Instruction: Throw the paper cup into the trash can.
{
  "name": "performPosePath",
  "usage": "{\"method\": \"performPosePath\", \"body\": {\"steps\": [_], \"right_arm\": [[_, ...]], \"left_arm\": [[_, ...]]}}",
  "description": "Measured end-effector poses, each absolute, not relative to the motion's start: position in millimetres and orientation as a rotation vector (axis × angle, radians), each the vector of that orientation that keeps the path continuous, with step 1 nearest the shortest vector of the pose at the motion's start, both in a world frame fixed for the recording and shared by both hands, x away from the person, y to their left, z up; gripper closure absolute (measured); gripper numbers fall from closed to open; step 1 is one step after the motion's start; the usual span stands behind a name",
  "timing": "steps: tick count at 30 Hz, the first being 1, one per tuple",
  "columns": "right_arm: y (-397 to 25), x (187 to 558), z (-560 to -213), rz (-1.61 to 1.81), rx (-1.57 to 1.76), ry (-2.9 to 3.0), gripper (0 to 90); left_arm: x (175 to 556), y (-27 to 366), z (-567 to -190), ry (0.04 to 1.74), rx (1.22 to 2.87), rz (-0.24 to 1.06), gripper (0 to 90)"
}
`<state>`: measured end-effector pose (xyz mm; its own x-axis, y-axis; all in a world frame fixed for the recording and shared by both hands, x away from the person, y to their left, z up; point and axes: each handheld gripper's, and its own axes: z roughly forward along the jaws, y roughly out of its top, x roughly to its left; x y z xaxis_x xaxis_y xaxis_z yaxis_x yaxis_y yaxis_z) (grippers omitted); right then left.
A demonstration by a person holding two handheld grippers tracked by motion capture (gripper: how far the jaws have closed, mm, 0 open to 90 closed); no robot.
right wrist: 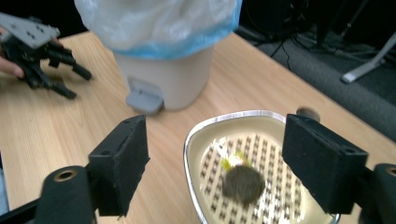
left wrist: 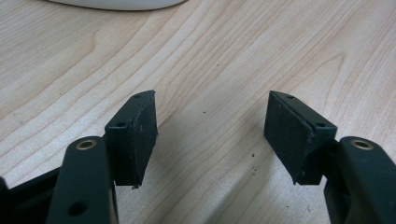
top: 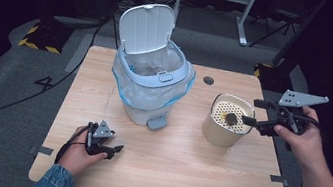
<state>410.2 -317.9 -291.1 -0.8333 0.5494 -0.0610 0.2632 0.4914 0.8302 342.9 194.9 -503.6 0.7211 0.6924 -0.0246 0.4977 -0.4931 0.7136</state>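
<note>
Nearest me in the high view, my left gripper rests low on the wooden table at the near left, held in a hand with a denim cuff; its own view shows the jaws spread wide over bare wood grain, nothing between them; farther right, my right gripper hangs at the rim of the cream-coloured container, its grey plate uppermost, the other hand wrapped round the handle; in the right gripper view those jaws stand wide apart and empty, one to each side of the container's perforated insert; a dark round lump lies on that insert between the jaws, touched by neither, with a small yellowish scrap just beside it; beyond, toward the table's middle, stands a pedal bin, lid tipped up and back, a clear liner with a blue edge folded over its rim, grey pedal facing me; a dark round hole marks the tabletop behind the container; dark floor and cables lie past the far edge.
</note>
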Motion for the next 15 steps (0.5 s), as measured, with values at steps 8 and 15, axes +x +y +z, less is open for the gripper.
{"method": "performPosePath", "body": {"steps": [8, 15], "right_arm": [[-334, 389, -337, 1.229, 0.732, 2.442, 24.8], [-342, 379, -387, 1.174, 0.784, 2.469, 24.5]], "left_arm": [[343, 197, -503, 0.91, 2.19, 0.35, 38.2], [343, 197, -503, 0.914, 2.189, 0.355, 38.2]]}}
